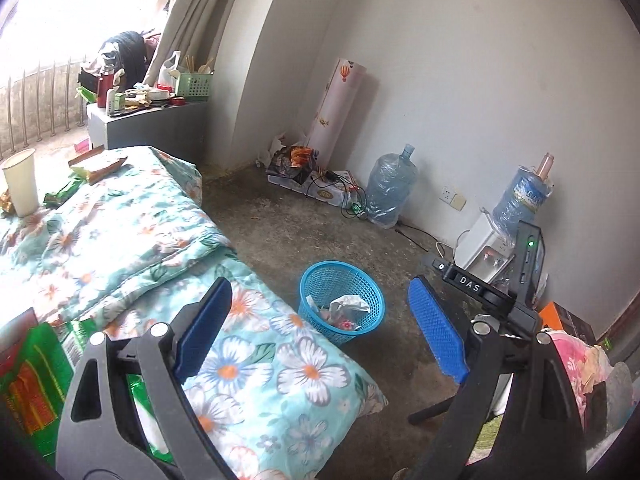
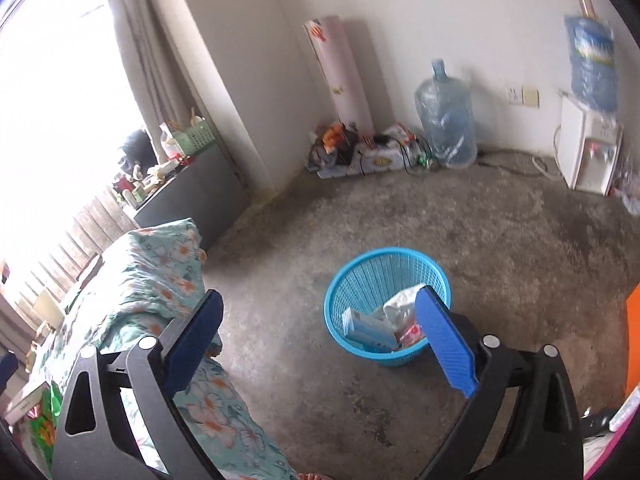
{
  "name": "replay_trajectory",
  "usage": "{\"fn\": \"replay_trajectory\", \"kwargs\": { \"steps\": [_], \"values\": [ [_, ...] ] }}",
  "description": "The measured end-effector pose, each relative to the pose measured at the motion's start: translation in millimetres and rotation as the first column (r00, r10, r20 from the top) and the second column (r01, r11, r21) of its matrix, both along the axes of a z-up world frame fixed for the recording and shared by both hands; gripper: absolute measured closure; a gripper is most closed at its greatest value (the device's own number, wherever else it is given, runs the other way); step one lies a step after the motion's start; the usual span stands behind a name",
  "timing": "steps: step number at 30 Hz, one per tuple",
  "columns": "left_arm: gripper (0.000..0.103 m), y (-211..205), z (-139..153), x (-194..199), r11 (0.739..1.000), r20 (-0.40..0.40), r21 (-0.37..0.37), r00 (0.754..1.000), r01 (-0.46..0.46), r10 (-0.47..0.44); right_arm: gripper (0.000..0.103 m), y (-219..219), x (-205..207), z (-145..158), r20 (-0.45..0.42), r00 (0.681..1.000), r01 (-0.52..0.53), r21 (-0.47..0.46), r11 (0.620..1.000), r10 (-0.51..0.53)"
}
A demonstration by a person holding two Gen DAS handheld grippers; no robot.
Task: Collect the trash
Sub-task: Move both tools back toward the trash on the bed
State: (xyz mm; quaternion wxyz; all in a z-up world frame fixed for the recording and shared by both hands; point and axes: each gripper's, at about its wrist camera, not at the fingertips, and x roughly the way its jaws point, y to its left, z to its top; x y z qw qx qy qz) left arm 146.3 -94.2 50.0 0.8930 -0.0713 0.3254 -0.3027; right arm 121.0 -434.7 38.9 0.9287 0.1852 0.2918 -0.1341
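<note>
Right wrist view, blue basket (image 2: 387, 276) upright, mouth up, holding trash (image 2: 370, 330)

We are seeing a clear blue plastic water jug (image 2: 446, 120) standing on the floor's far edge, a pink printed roll (image 2: 340, 74) leaning in its corner, and a white water dispenser (image 2: 586, 152) sitting rightward.

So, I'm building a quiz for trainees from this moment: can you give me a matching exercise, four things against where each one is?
Things:
1. blue basket
2. paper cup
3. green crate
4. empty water jug

Places:
A. on the grey cabinet by the curtain
B. on the floor against the wall
C. on the flowered quilt
D. on the open floor beside the bed, with trash inside

Pairs: 1-D, 2-C, 3-A, 4-B
</note>
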Motion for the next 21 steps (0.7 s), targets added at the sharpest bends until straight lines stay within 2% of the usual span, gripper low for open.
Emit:
{"fn": "replay_trajectory", "kwargs": {
  "steps": [3,5,7,11,15,21],
  "values": [
    [0.018,28.5,4.3,-15.4,1.000,0.024,0.002,0.999,-0.031,0.031,0.006,43.8,-5.8,24.7,-0.009,0.998,-0.067,-0.141,0.988,0.067],
    [0.017,48.4,7.8,-28.0,0.999,0.045,-0.005,0.998,-0.054,0.054,0.006,67.5,-11.0,37.8,-0.013,0.992,-0.123,-0.190,0.974,0.122],
    [0.017,68.2,12.4,-40.7,0.997,0.066,-0.014,0.995,-0.077,0.078,0.006,81.5,-20.5,52.1,0.025,0.990,-0.133,-0.204,0.970,0.141],
    [0.017,113.0,23.5,-64.4,0.992,0.103,-0.052,0.988,-0.113,0.118,0.006,94.4,-38.7,78.0,0.105,0.970,-0.203,-0.146,0.968,0.219],
    [0.017,154.7,26.7,-92.3,0.980,0.131,-0.050,0.972,-0.190,0.195,0.006,103.5,-44.9,86.4,0.132,0.949,-0.285,-0.038,0.958,0.288],
    [0.015,211.2,19.8,-121.6,0.941,0.131,-0.045,0.932,-0.336,0.339,0.007,128.2,-39.4,85.0,0.137,0.907,-0.414,0.120,0.902,0.398]
  ]
}}
